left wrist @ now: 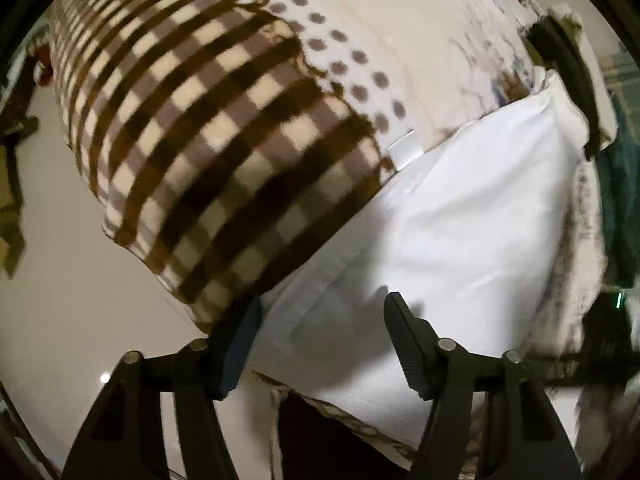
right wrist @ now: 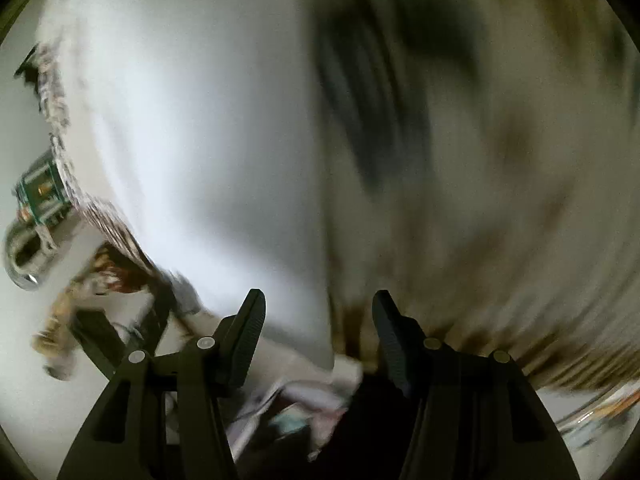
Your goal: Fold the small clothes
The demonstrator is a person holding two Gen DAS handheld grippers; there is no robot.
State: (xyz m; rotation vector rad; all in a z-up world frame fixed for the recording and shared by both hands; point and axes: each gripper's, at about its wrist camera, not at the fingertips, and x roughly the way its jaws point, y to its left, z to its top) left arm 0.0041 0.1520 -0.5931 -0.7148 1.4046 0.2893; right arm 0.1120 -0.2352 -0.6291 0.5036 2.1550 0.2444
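Observation:
A white garment (left wrist: 452, 232) lies spread on a bed, its near edge between the fingers of my left gripper (left wrist: 322, 316), which is open and empty just above it. A small white tag (left wrist: 406, 150) shows at the garment's far edge. In the right wrist view, heavily blurred, the same white cloth (right wrist: 192, 128) fills the left half. My right gripper (right wrist: 318, 312) is open and empty over the line where the white cloth meets the patterned blanket (right wrist: 500, 184).
A brown and cream checked blanket (left wrist: 208, 152) with a dotted cream part covers the bed. A pale floor (left wrist: 60, 300) lies left of the bed. A dark object (left wrist: 568, 76) and green cloth (left wrist: 622, 208) sit at the right. Clutter (right wrist: 44, 196) lies on the floor.

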